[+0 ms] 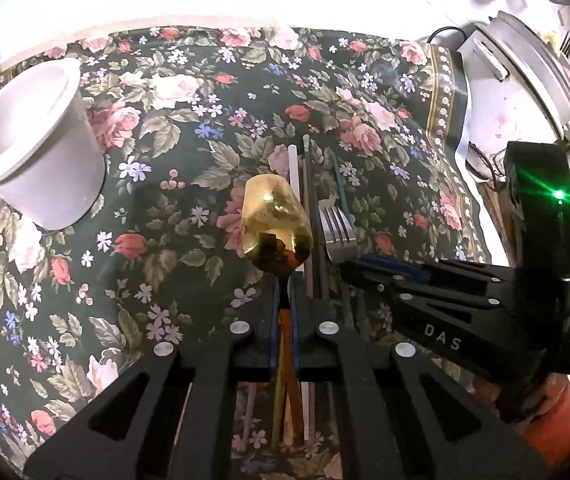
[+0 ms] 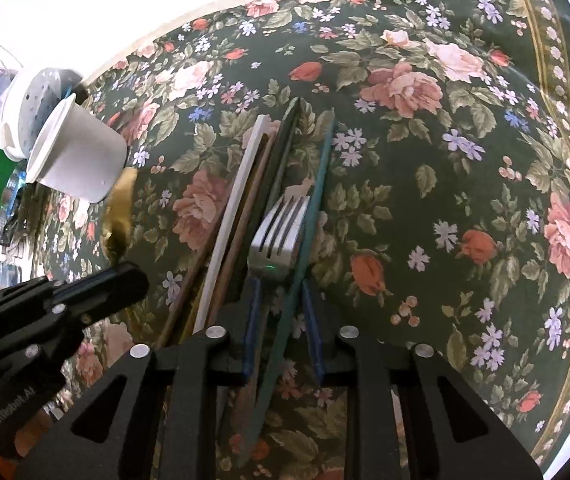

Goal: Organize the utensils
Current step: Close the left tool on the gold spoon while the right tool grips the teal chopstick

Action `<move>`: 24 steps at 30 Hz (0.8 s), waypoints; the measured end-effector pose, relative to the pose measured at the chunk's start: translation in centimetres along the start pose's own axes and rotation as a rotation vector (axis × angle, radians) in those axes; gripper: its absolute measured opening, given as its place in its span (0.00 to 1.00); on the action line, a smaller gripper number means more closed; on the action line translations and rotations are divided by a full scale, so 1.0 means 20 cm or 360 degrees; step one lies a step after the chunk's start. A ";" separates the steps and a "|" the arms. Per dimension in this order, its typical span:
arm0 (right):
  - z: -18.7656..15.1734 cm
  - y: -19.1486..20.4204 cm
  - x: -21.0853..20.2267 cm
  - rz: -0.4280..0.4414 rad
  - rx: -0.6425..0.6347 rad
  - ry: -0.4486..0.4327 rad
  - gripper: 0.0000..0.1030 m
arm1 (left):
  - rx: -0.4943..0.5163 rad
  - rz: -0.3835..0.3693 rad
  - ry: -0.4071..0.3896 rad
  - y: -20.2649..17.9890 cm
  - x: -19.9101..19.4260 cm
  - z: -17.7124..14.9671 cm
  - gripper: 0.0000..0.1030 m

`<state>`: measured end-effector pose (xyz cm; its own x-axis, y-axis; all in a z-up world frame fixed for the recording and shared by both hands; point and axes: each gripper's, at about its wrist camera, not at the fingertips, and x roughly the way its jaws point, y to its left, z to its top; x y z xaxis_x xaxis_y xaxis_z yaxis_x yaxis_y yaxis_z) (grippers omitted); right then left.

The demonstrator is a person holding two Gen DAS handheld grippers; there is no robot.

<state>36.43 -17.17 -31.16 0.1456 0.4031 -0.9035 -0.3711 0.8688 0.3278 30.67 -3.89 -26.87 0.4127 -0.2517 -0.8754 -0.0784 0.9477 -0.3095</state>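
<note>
My left gripper (image 1: 283, 294) is shut on the neck of a gold spoon (image 1: 276, 222), held above the floral tablecloth; the spoon also shows in the right wrist view (image 2: 119, 212). My right gripper (image 2: 281, 300) is open, its blue-padded fingers on either side of a silver fork (image 2: 279, 236) and a teal stick (image 2: 317, 200); whether the pads touch them I cannot tell. A row of chopsticks, one white (image 2: 233, 208), lies beside the fork. A white cup (image 1: 33, 148) stands at left, also seen in the right wrist view (image 2: 79, 156).
A white rice cooker (image 1: 521, 76) stands at the table's right edge with cables and clutter. A perforated white container (image 2: 37, 104) and bags sit behind the cup. The tablecloth's border (image 2: 561, 120) marks the right edge.
</note>
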 end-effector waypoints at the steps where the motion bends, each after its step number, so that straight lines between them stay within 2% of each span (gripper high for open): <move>1: -0.01 0.00 -0.01 -0.0001 -0.0005 -0.0002 0.15 | 0.0000 0.0004 -0.0005 0.00 0.00 0.00 0.03; 14: -0.04 -0.01 -0.02 -0.0095 -0.0015 0.0016 0.15 | -0.0006 0.0041 -0.0058 0.02 -0.09 -0.06 0.03; 20: -0.04 0.01 0.00 -0.0085 -0.0010 0.0031 0.15 | -0.0025 0.0060 -0.0072 0.04 -0.12 -0.08 0.04; 24: -0.03 0.05 0.02 -0.0184 -0.0065 -0.0018 0.09 | -0.0024 0.0092 -0.0081 0.06 -0.13 -0.10 0.03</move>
<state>35.50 -16.29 -31.36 0.1996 0.3042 -0.9315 -0.3880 0.8974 0.2099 27.70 -2.45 -25.61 0.4526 -0.1861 -0.8721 -0.1171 0.9571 -0.2650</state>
